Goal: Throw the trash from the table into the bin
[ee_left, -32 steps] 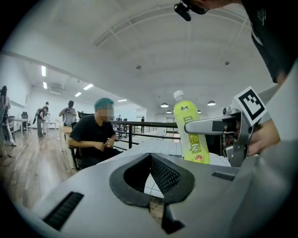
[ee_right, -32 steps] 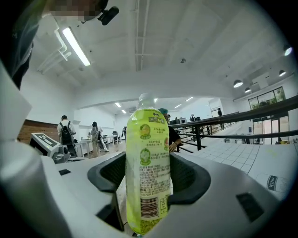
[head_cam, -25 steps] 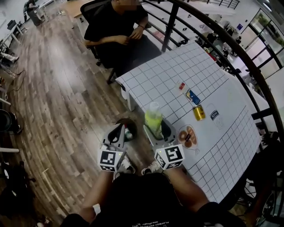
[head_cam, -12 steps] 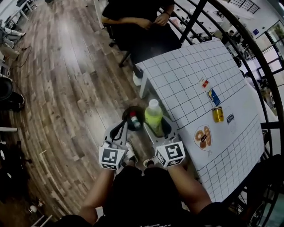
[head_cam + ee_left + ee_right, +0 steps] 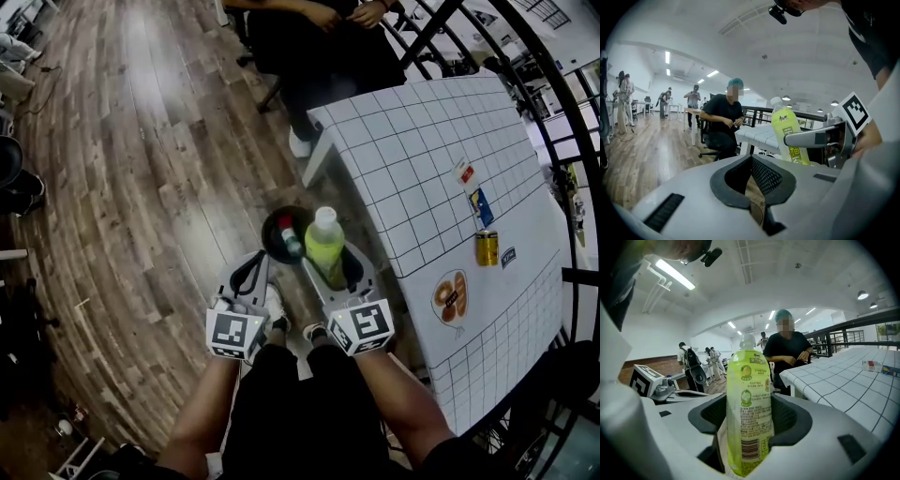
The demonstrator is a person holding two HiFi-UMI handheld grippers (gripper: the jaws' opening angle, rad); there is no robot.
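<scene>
Lime-green under a white cap, a drink bottle [image 5: 325, 246] stands upright in the right gripper [image 5: 337, 270], near the corner of the bench [image 5: 412, 159]. The jaws are spread wide and press on the lower body of the bottle from both sides. In the right gripper view the bottle [image 5: 749, 408] fills the gap between the pads.

The left gripper [image 5: 254, 270] hangs just beside it over the wooden floor [image 5: 141, 187]. Its jaws are closed together and nothing is between them. The left gripper view shows the meshed pads meeting at the tips.

The black round bin [image 5: 268, 225] sits on the floor by that bench corner. From the head view it lies just beyond both grippers, and the bottle's cap shows right beside its rim. A red-topped item [image 5: 286, 232] already lies inside, so at least one piece appears to have been thrown away.

The bottle is not yet in the bin. How high above the rim it hangs cannot be told.

More waits on the gridded bench. There is a red-and-white packet [image 5: 463, 174], a blue packet [image 5: 482, 208], a yellow can [image 5: 486, 247], a small dark packet [image 5: 507, 257] and a round orange-brown wrapper [image 5: 452, 297]. By that count the clearing looks well short of halfway.

A seated person [image 5: 319, 37] looks on from the far end.
</scene>
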